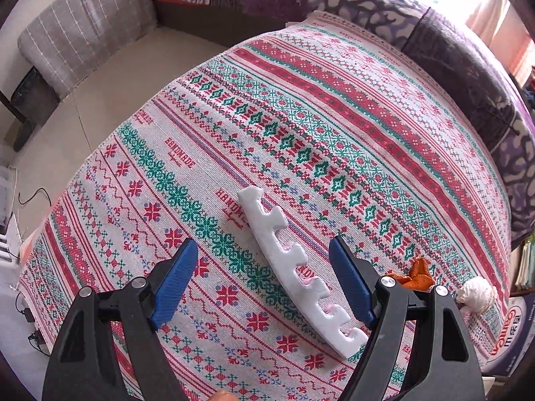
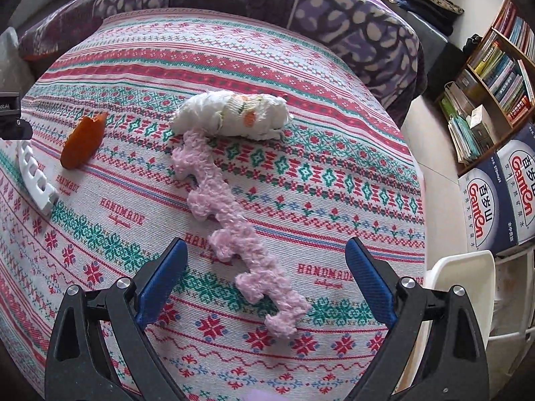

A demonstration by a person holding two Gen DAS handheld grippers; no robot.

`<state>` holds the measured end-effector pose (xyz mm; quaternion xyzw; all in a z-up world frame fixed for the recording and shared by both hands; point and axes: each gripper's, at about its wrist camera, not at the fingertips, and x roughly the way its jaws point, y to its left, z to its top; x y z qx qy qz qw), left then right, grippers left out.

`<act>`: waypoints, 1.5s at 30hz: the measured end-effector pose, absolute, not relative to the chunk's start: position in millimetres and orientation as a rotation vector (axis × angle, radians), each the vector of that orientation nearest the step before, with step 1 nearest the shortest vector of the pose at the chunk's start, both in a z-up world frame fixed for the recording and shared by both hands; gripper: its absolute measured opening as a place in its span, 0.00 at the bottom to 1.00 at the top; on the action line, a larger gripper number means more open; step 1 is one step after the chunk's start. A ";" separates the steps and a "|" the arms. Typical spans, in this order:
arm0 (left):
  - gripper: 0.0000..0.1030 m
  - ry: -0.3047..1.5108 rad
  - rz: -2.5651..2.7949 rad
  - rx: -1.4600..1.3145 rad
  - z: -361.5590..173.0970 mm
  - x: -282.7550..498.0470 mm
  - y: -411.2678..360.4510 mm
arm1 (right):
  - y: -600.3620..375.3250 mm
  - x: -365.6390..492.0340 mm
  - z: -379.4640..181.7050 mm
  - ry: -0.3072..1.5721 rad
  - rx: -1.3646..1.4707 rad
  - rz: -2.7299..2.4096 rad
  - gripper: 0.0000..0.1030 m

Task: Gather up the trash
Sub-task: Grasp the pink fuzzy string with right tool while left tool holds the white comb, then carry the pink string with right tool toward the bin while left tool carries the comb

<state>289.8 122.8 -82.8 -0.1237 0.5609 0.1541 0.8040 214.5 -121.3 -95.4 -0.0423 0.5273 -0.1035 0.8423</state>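
The left hand-held gripper [image 1: 264,280] hangs released, blue fingers spread either side of a white notched foam strip [image 1: 294,270] lying on the patterned surface [image 1: 334,107]. Further right lie an orange scrap [image 2: 83,143], a white crumpled wad [image 2: 234,115] and a pink fuzzy strip [image 2: 234,230], which the released right hand-held gripper [image 2: 267,277] straddles.

- Left gripper [image 1: 262,264]: black plastic arms, silver round screws at the pivots, blue ribbed finger pads [image 1: 174,284].
- Right gripper [image 2: 265,269]: same black arms, silver screws, blue textured pads [image 2: 369,282].
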 end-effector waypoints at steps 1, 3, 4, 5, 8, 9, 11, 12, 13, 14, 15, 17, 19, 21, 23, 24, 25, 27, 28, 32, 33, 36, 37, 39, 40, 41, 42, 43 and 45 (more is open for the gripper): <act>0.76 1.208 0.326 -0.267 -84.6 290.3 123.6 | -118.9 216.3 -95.9 1.115 -0.093 -0.217 0.88; 0.76 1.219 0.319 -0.262 -88.2 291.4 123.9 | -114.5 218.5 -96.0 1.115 -0.102 -0.209 0.84; 0.76 1.231 0.314 -0.262 -90.8 291.9 123.4 | -113.1 218.8 -95.8 1.115 -0.102 -0.204 0.82; 0.76 1.250 0.306 -0.268 -94.7 292.5 122.9 | -112.4 217.8 -96.2 1.116 -0.092 -0.190 0.76; 0.76 1.290 0.294 -0.266 -104.8 294.3 119.5 | -111.7 215.0 -92.2 1.125 -0.048 -0.123 0.42; 0.75 1.287 0.296 -0.242 -104.5 294.5 116.7 | -109.3 213.3 -90.9 1.128 -0.057 -0.112 0.35; 0.64 1.280 0.285 -0.222 -103.7 294.0 112.5 | -102.5 210.3 -90.3 1.133 -0.098 -0.111 0.25; 0.59 1.275 0.276 -0.208 -102.3 294.0 110.4 | -101.7 208.8 -90.5 1.134 -0.098 -0.109 0.25; 0.47 1.271 0.267 -0.193 -100.7 294.0 107.3 | -101.6 208.3 -91.5 1.138 -0.086 -0.107 0.25; 0.40 1.268 0.258 -0.180 -99.4 294.0 105.3 | -104.0 208.3 -90.8 1.145 -0.060 -0.103 0.24; 0.38 1.268 0.255 -0.172 -98.9 293.9 103.6 | -107.2 209.6 -89.7 1.152 -0.034 -0.100 0.24; 0.24 1.262 0.257 -0.159 -96.3 292.7 101.9 | -112.6 209.4 -86.2 1.154 0.019 -0.097 0.24; 0.24 1.249 0.258 -0.163 -92.1 288.4 100.4 | -115.3 208.0 -80.4 1.138 0.053 -0.092 0.24; 0.24 1.220 0.257 -0.163 -83.8 287.0 100.9 | -115.9 205.6 -72.1 1.107 0.068 -0.085 0.24; 0.24 1.180 0.249 -0.163 -72.1 283.8 102.6 | -113.7 202.3 -62.5 1.071 0.078 -0.078 0.24; 0.24 1.163 0.241 -0.166 -66.5 283.0 102.2 | -112.0 200.1 -58.3 1.055 0.084 -0.074 0.24; 0.24 1.148 0.231 -0.171 -61.0 281.8 102.7 | -112.4 198.3 -55.0 1.039 0.092 -0.070 0.24; 0.24 1.116 0.216 -0.181 -50.5 279.6 101.9 | -111.5 195.4 -46.6 1.008 0.102 -0.062 0.24; 0.24 1.100 0.210 -0.185 -44.7 278.4 102.9 | -110.1 193.0 -42.2 0.992 0.103 -0.059 0.24; 0.24 1.037 0.187 -0.200 -24.4 271.9 106.4 | -109.7 186.5 -27.3 0.926 0.108 -0.063 0.24; 0.24 1.021 0.185 -0.202 -19.8 271.7 107.3 | -111.9 186.8 -24.3 0.914 0.114 -0.066 0.24; 0.24 0.971 0.179 -0.194 -3.9 265.5 103.6 | -116.9 184.6 -14.9 0.881 0.141 -0.078 0.24; 0.24 0.954 0.178 -0.188 -0.4 264.3 102.2 | -118.7 183.2 -11.7 0.869 0.150 -0.084 0.24; 0.24 0.925 0.173 -0.181 8.0 260.6 99.6 | -122.9 183.1 -7.9 0.854 0.159 -0.096 0.24; 0.24 0.912 0.171 -0.179 11.5 259.4 98.3 | -124.4 182.1 -6.3 0.848 0.164 -0.102 0.24; 0.24 0.899 0.170 -0.177 14.2 258.5 97.5 | -126.3 181.3 -4.7 0.841 0.168 -0.110 0.24; 0.24 0.888 0.169 -0.175 17.6 256.4 96.1 | -128.1 180.4 -3.3 0.835 0.172 -0.118 0.24; 0.24 0.875 0.169 -0.170 21.4 253.2 93.9 | -129.5 179.7 -2.3 0.832 0.174 -0.124 0.24; 0.24 0.849 0.167 -0.152 27.1 248.7 89.6 | -132.1 178.0 -0.1 0.825 0.180 -0.138 0.24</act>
